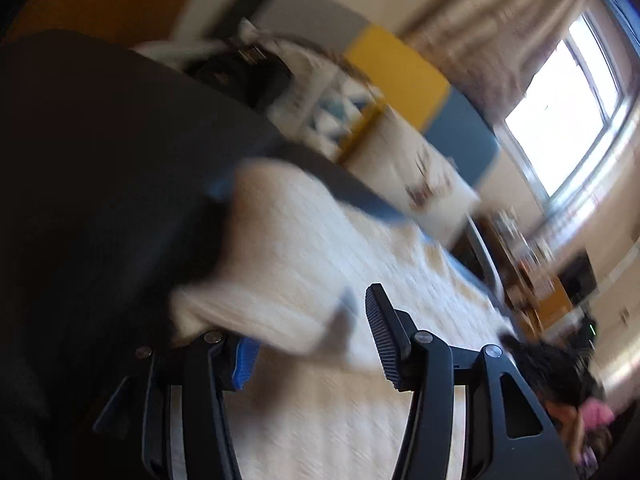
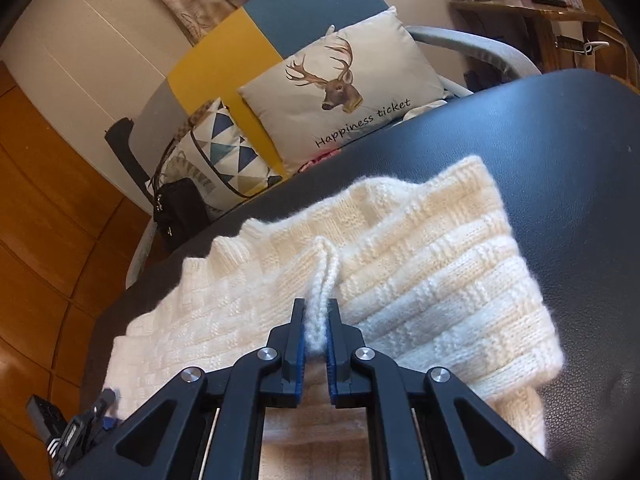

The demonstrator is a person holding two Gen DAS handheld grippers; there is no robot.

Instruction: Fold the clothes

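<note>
A cream knitted sweater lies spread on a dark leather-like table. My right gripper is shut on a raised ridge of the sweater's knit, which stands up between the blue pads. The left wrist view is motion-blurred. There my left gripper is open, its fingers wide apart low over the sweater. A thick fold of the knit drapes across the left finger and partly hides it. Part of the left gripper shows at the bottom left corner of the right wrist view.
Behind the table stands a blue, yellow and grey sofa with a deer pillow, a triangle-pattern pillow and a black bag. A wooden side table holds cups. A person's dark hair shows at the left view's lower right.
</note>
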